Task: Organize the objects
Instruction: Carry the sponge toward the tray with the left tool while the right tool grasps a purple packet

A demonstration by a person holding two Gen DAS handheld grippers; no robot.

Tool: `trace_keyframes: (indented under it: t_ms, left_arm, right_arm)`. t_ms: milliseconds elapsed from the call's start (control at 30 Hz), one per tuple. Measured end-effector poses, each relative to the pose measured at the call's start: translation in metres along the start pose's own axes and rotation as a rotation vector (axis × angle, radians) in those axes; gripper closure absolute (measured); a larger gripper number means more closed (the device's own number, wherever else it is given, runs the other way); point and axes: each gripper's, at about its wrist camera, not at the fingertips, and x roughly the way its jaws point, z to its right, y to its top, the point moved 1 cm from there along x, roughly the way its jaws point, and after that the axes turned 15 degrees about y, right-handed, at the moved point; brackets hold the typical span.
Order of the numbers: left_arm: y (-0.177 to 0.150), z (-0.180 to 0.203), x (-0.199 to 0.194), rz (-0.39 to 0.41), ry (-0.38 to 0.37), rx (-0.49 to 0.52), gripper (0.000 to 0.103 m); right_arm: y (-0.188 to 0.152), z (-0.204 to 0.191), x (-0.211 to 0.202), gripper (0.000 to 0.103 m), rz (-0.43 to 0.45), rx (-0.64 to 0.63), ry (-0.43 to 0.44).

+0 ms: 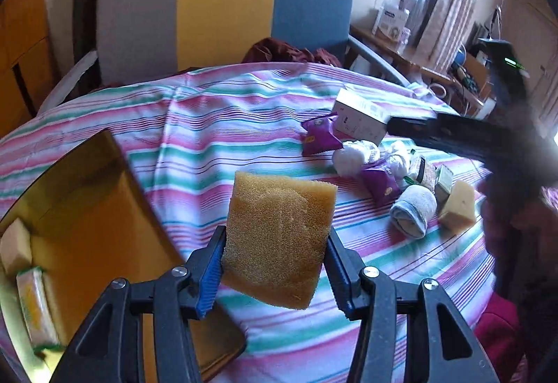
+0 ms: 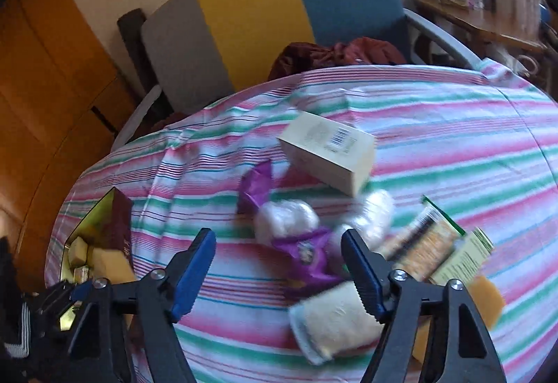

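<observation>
Your left gripper (image 1: 275,264) has the yellow sponge (image 1: 279,240) pinched between its blue pads (image 1: 209,273) and lifted clear of the striped cloth (image 1: 216,125) — this looks like the carry step. The gold tray (image 1: 115,208) lies just to the left of the sponge, with a pale block (image 1: 14,245) and a small packet (image 1: 35,306) already lying at its near-left end, so I'd judge that's where the sponge belongs. Next move calls for a swing left over the tray's bare middle, then a low release so the sponge doesn't bounce out.

Your right gripper (image 2: 279,275) is spread wide with nothing in it, hanging over the pile on the right side of the table. The rolled towel (image 2: 334,320) sits nearest, touching the inner side of the right finger, with a purple wrapper (image 2: 307,254) just beyond and the cream box (image 2: 327,152) farther off. That view is blurred, so the smaller items are hard to name. The towel looks the easiest pick — soft, so close on its middle.
</observation>
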Motion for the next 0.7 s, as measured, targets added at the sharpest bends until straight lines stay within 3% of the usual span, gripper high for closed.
trace_keyframes:
  t_ms: [200,433,467,500,533,700]
  left_arm:
    - [-0.011,-0.034,-0.02,0.018,0.001,-0.063,0.049]
    - [-0.027,-0.072,-0.035,0.023,0.02,-0.152,0.049]
    - [-0.03,-0.077,-0.036,0.02,0.023,-0.167,0.049]
    - [-0.033,-0.081,-0.037,0.018,0.027,-0.178,0.049]
    - [-0.036,-0.086,-0.038,0.016,0.032,-0.19,0.049]
    - [-0.057,-0.112,-0.04,-0.01,0.072,-0.256,0.049]
  right_arm:
    - [0.031,-0.015,0.058,0.033,-0.074,-0.025,-0.031]
    - [0.047,-0.003,0.119,0.035,-0.198,0.014,-0.086]
    - [0.046,0.0,0.128,0.037,-0.223,0.019,-0.099]
    - [0.044,0.002,0.136,0.05,-0.247,0.02,-0.104]
    - [0.041,0.002,0.142,0.07,-0.274,0.013,-0.099]
    - [0.027,-0.024,0.129,0.071,-0.245,-0.094,-0.06]
